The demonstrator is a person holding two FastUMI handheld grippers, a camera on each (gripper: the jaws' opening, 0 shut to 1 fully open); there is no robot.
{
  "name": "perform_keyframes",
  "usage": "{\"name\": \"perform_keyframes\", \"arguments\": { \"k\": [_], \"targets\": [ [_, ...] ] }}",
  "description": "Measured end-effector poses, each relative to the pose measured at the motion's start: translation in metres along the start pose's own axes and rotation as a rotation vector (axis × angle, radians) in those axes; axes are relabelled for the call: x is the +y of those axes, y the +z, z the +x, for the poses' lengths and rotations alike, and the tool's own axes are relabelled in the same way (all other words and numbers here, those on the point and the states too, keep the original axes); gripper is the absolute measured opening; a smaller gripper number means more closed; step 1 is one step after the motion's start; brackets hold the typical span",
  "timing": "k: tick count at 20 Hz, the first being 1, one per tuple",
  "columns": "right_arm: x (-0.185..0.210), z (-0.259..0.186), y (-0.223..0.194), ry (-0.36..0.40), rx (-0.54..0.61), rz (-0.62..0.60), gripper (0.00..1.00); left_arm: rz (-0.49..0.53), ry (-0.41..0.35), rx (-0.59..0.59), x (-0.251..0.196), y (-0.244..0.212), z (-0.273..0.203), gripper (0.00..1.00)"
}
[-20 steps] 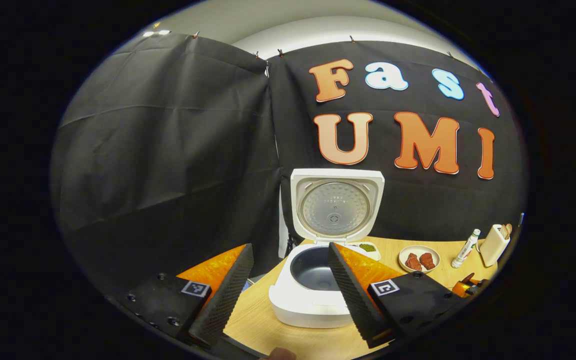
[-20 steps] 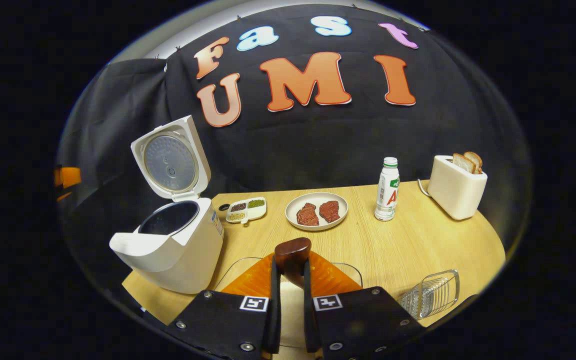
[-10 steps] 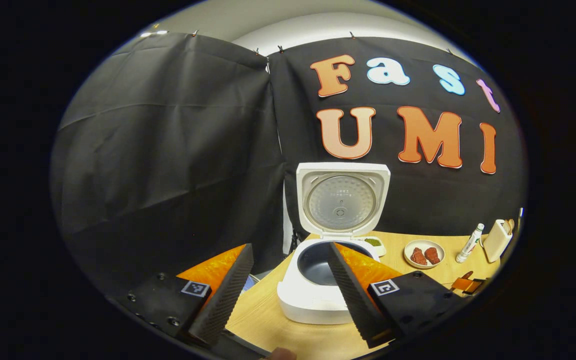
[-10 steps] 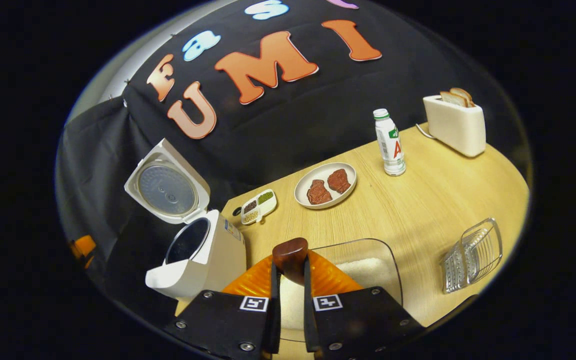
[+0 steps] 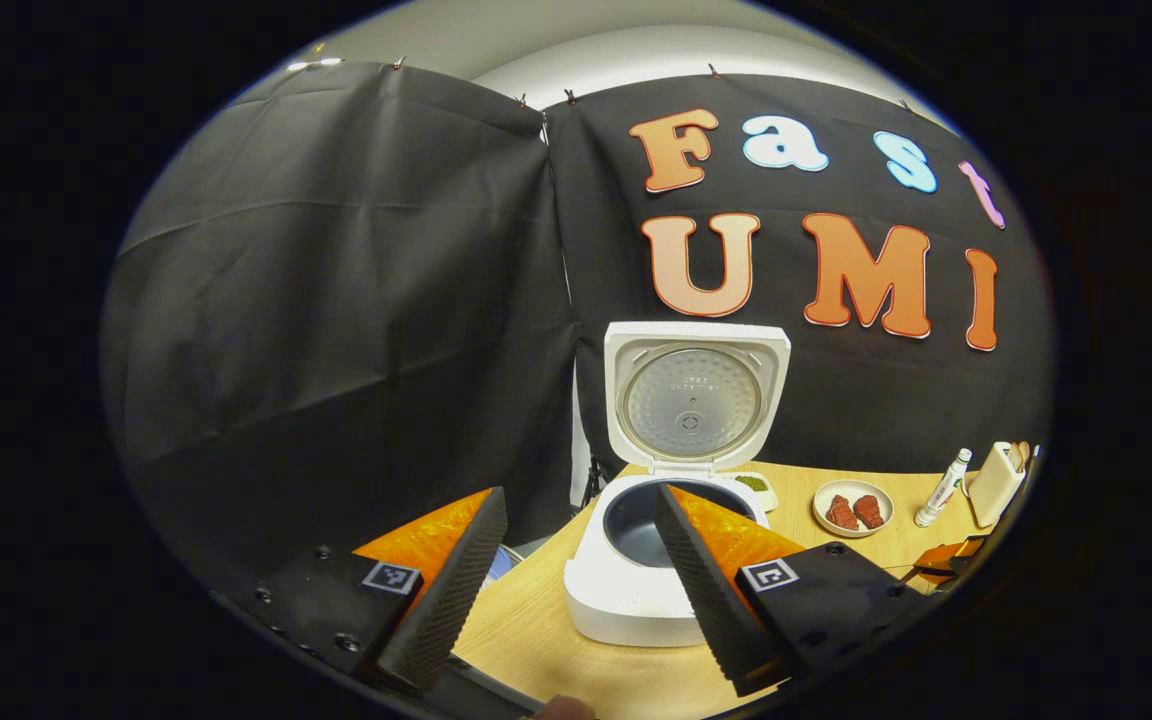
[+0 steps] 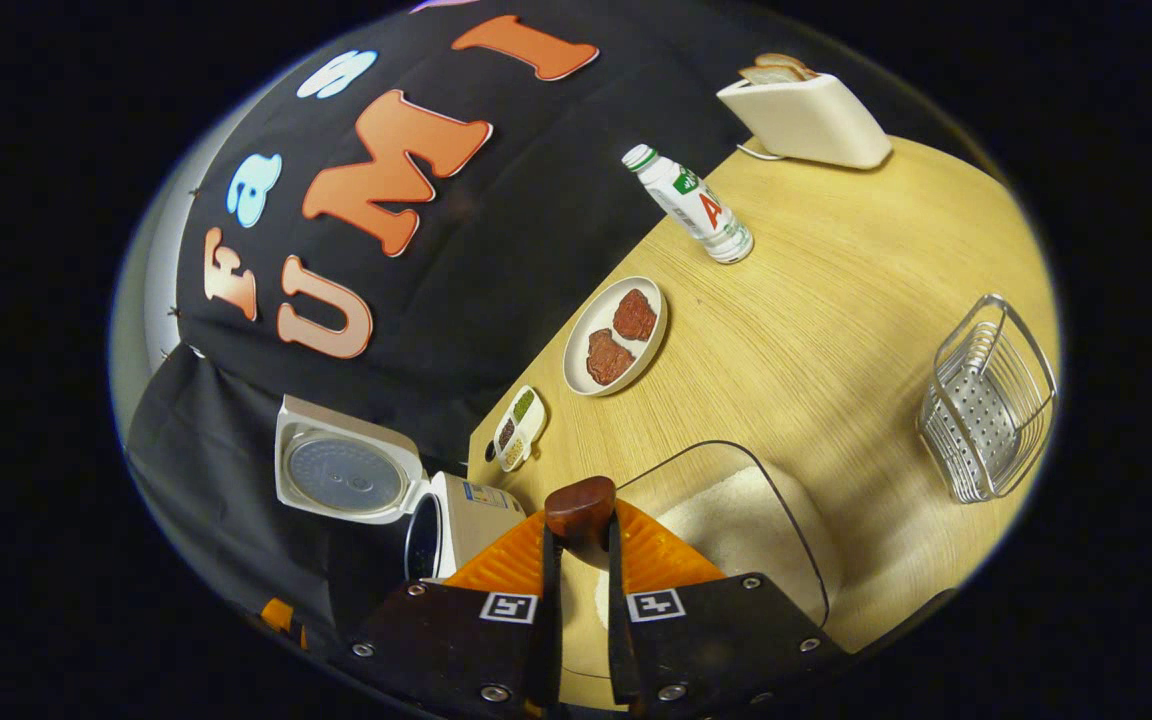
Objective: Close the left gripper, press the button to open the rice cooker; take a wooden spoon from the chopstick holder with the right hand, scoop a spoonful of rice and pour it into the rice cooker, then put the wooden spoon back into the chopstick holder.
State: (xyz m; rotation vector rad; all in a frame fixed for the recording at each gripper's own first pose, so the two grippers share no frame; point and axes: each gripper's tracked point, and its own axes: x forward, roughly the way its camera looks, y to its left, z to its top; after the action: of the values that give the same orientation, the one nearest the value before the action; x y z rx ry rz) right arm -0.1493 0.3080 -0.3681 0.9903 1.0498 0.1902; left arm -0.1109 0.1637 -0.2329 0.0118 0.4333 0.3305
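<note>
Wooden spoon (image 6: 582,508) clamped between right gripper (image 6: 581,560) fingers, above clear rice container (image 6: 736,520) on table (image 6: 836,300); view rolled hard; left gripper (image 5: 576,560) spread wide, holding nothing, facing rice cooker (image 5: 651,590), lid (image 5: 696,395) upright; wire chopstick holder (image 6: 986,400) well apart.

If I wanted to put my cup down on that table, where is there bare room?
The widest bare patch lies between the plate of meat, the bottle, the wire rack and the clear rice container. Wood in front of the toaster is free too. It is crowded near the rice cooker, where the small seasoning dish and the right gripper sit close.
</note>
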Motion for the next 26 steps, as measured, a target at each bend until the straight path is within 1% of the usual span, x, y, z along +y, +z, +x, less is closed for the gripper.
{"name": "perform_keyframes", "arguments": {
  "k": [3,4,5,8,10,11,12,14,20,24,26],
  "targets": [
    [0.000,0.001,-0.003,0.011,0.013,0.029,0.18,0.001,-0.010,0.000,-0.004,0.001,0.001,1.00],
    [0.000,0.000,-0.005,0.018,0.026,0.042,0.18,0.002,-0.011,0.002,-0.004,0.001,0.001,0.98],
    [-0.001,0.001,-0.005,0.024,0.037,0.064,0.19,0.001,-0.013,0.001,-0.005,0.001,0.000,1.00],
    [-0.009,0.001,-0.002,0.047,0.062,0.179,0.19,0.006,-0.016,-0.002,-0.005,0.001,-0.001,1.00],
    [-0.013,-0.002,-0.001,0.082,0.080,0.241,0.18,0.011,-0.016,-0.003,-0.005,0.001,-0.001,1.00],
    [-0.015,-0.007,0.000,0.104,0.085,0.265,0.18,0.013,-0.015,-0.004,-0.005,0.001,-0.002,0.98],
    [-0.014,-0.010,0.003,0.125,0.084,0.291,0.18,0.013,-0.016,-0.005,-0.005,0.002,-0.001,1.00],
    [-0.016,-0.018,0.013,0.163,0.075,0.333,0.18,0.011,-0.021,-0.002,-0.008,0.002,0.000,1.00],
    [-0.027,-0.040,0.053,0.255,0.005,0.503,0.18,0.025,-0.047,-0.013,-0.020,0.007,0.000,1.00],
    [-0.019,-0.054,0.076,0.332,-0.026,0.614,0.18,0.025,-0.057,-0.015,-0.026,0.008,0.001,1.00],
    [-0.006,-0.057,0.084,0.373,-0.033,0.647,0.18,0.028,-0.059,-0.018,-0.028,0.010,0.001,1.00]
  ]
}}
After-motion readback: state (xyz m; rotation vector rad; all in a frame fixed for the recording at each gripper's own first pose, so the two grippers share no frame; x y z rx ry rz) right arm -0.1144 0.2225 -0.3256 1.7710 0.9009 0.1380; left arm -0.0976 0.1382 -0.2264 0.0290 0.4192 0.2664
